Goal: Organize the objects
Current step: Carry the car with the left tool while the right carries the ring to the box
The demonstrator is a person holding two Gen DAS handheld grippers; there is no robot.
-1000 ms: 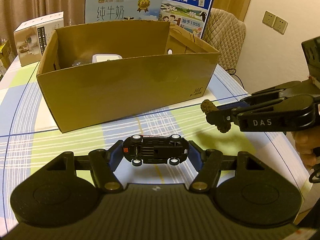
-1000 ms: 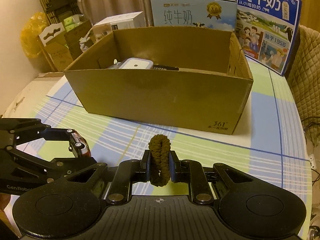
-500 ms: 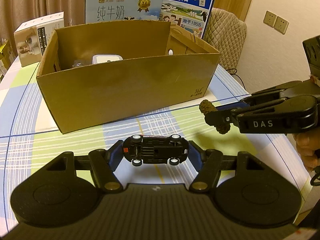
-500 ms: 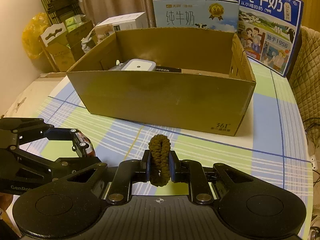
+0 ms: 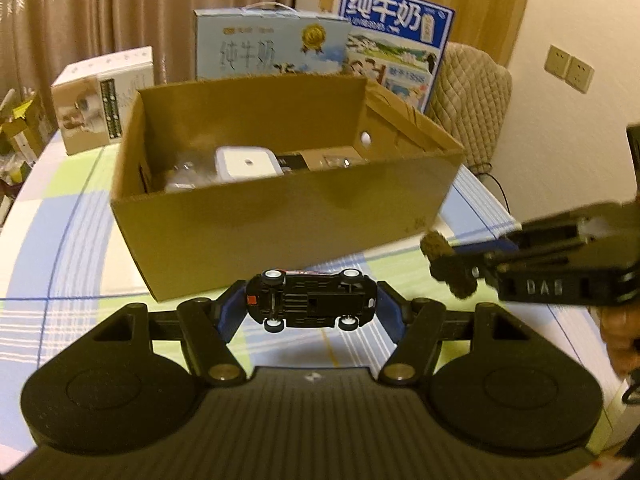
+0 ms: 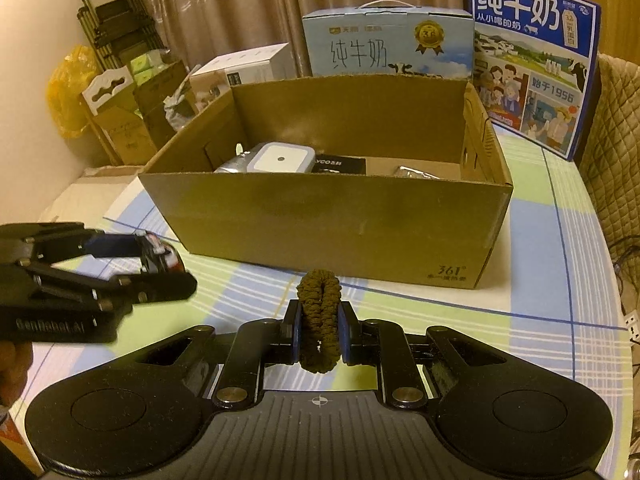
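My left gripper (image 5: 311, 302) is shut on a small black toy car (image 5: 311, 299), held sideways with its underside and white wheels toward the camera. The right gripper (image 6: 319, 330) is shut on a brown fuzzy hair tie (image 6: 319, 320) that stands upright between the blue pads. Both hang over the checked tablecloth just in front of an open cardboard box (image 5: 280, 236). In the left wrist view the right gripper (image 5: 456, 270) comes in from the right with the hair tie (image 5: 448, 268). The right wrist view shows the left gripper (image 6: 160, 268) at the left with the car (image 6: 162, 258).
Inside the box (image 6: 328, 220) lie a white square device (image 6: 280, 158), a black packet (image 6: 340, 164) and a clear wrapped item (image 6: 416, 172). Two milk cartons (image 6: 384, 44) and a white box (image 5: 104, 100) stand behind it. A quilted chair (image 5: 468, 96) is at the back right.
Both views have shifted toward the box and sit a bit higher, so more of its inside shows. Both grips are unchanged.
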